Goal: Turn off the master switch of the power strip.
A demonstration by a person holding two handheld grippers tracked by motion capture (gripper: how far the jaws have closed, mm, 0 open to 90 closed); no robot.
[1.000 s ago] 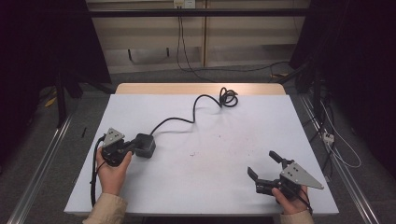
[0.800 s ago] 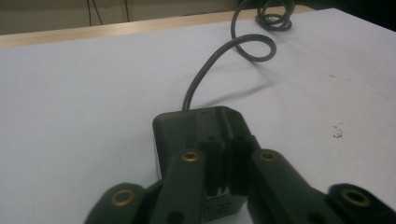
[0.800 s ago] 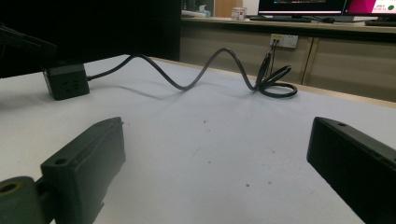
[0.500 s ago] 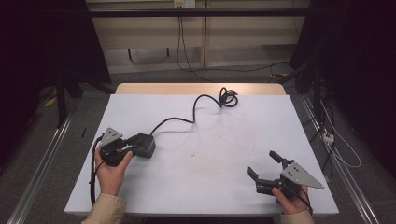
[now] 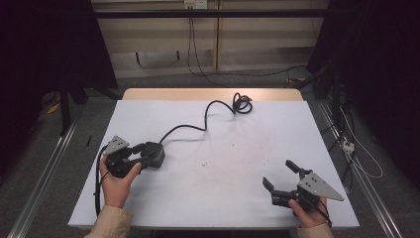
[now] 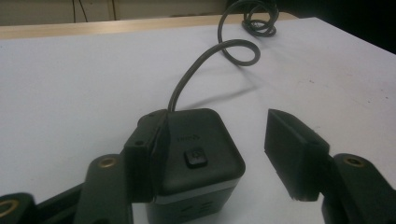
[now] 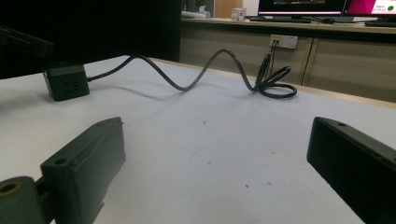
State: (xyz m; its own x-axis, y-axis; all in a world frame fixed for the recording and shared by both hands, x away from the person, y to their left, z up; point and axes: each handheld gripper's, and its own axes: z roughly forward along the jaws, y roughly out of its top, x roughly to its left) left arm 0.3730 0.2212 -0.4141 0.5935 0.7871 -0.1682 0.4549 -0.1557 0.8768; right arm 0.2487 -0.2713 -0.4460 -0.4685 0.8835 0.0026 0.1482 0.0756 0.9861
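A white table (image 5: 213, 198) takes up most of the high view, its far edge showing a strip of bare wood, and no box, bin or other container stands on it. Across its far half runs a black cable (image 5: 198, 126), looping into a small coil (image 5: 241, 103) near the back edge and ending at a dark cube-shaped power adapter (image 5: 154, 153) on the left side of the table. In the left gripper view the adapter (image 6: 198, 156) sits upright between the jaws with a small square button on its top face; one jaw lies flat against its side, while the other stands clearly apart from it, so the left gripper (image 5: 130, 157) is partly open and only touches the cube on one side. The person's left hand (image 5: 117, 183) holds that gripper from below. Near the table's front right corner, the right gripper (image 5: 280, 176) is held by the right hand (image 5: 309, 214), well apart from the adapter, its jaws spread wide with nothing between them but bare tabletop.
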